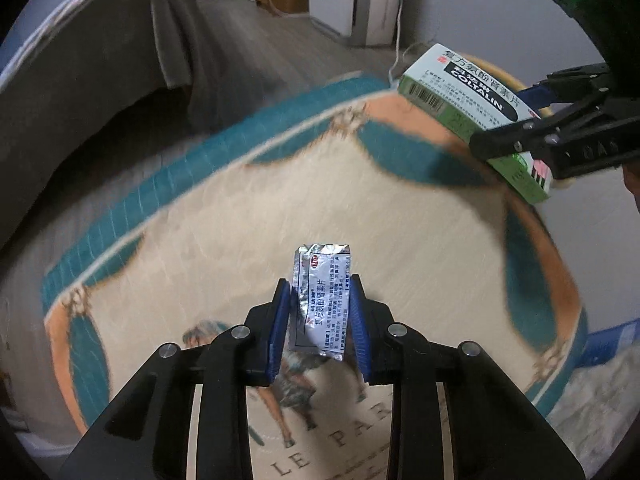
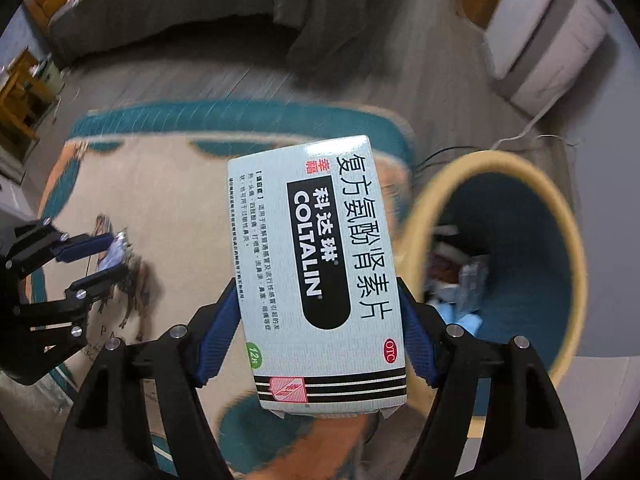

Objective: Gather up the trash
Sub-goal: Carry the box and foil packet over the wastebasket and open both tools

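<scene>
A silver foil medicine sachet [image 1: 322, 300] with printed text hangs above the rug, and my left gripper [image 1: 320, 280] is shut on it, blue pads pressing both long edges. From the right wrist view that left gripper [image 2: 114, 254] sits low at the left with the sachet [image 2: 118, 246] in it. My right gripper [image 2: 316, 284] is shut on a white and green Coltalin medicine box [image 2: 320, 272], held off the floor. The same box [image 1: 452, 84] shows at upper right in the left wrist view. A round bin [image 2: 492, 156] with a yellow rim and blue inside stands just right of the box, with several pieces of trash in it.
A round rug [image 1: 360, 208] in cream, teal and orange covers the wooden floor [image 2: 248, 76] below both grippers. A bed with a grey blanket [image 1: 100, 80] lies beyond it. A white unit [image 2: 552, 40] and a white cable [image 2: 520, 136] are by the wall behind the bin.
</scene>
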`<state>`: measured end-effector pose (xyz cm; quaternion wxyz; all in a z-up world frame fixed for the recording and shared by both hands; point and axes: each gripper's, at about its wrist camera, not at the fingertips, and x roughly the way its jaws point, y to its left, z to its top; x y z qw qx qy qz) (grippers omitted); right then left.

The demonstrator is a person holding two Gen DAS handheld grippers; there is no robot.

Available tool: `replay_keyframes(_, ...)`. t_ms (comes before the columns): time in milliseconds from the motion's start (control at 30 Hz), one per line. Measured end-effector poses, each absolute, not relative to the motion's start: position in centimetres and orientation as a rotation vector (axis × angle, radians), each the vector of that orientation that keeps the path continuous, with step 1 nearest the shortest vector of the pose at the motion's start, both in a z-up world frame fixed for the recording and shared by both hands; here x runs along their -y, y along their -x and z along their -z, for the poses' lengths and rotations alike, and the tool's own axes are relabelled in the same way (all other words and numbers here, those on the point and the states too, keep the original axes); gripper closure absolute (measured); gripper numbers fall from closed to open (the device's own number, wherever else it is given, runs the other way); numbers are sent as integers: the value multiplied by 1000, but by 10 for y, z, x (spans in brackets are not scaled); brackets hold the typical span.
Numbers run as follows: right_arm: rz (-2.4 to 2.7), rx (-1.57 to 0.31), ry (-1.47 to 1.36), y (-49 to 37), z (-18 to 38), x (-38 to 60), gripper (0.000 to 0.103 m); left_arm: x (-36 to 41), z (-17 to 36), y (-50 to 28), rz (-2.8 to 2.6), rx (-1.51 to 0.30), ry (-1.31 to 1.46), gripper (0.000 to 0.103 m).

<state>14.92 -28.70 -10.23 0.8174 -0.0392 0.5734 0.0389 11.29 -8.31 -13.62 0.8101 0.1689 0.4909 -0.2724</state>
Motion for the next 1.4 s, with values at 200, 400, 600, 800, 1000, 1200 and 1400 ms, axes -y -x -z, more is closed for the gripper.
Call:
replay_keyframes(200,43,-1163,10,-134,84,351,31,120,108,-111,611,-988,-322,72)
replay_keyframes(400,170,-1163,-109,-118,94,424,31,175,104,-103,689,-964,-338,72)
replay_keyframes(600,245,-1166,-227,-105,104,467,31,233,103,-98,795,-960,-352,72)
replay_keyframes(800,261,-1182,-260,-103,112,472,31,272,111,-104,828,-951,-413,72)
replay_keyframes(1000,266,-1106,-332,-103,103,479,31,305,110,-123,803,-916,-440,71)
replay_keyframes(1200,266,-1022,-424,-101,97,488,30,314,107,-130,794,-879,-425,47)
replay_keyframes(1400,235,-1048,-425,-106,105,480,19,305,109,-127,796,-890,-405,40)
